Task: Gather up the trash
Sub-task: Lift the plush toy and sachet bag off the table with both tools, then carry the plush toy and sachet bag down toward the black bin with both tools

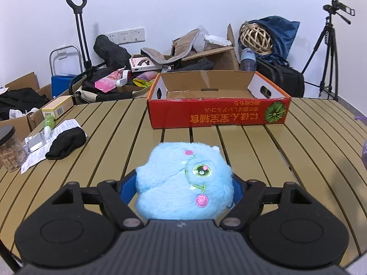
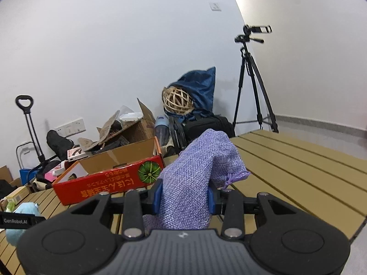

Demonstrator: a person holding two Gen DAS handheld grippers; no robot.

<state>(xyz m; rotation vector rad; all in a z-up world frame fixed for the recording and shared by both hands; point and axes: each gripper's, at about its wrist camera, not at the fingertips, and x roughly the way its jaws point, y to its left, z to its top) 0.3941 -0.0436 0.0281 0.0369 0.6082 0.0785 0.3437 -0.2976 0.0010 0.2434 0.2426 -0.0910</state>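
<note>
Left jaws clamp blue plush toy (image 1: pixel 183 183); right jaws clamp purple pouch (image 2: pixel 195 171); red box (image 1: pixel 218 112) empty.

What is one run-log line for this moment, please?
left gripper: shut on blue plush toy | right gripper: shut on purple woven pouch | red cardboard box: open, on table

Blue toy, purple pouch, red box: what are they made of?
Blue toy: plush, fluffy pile, embroidered eye. Purple pouch: coarse woven fabric, likely burlap-like; open weave shows. Red box: cardboard, glossy printed outside, bare brown inside.
</note>
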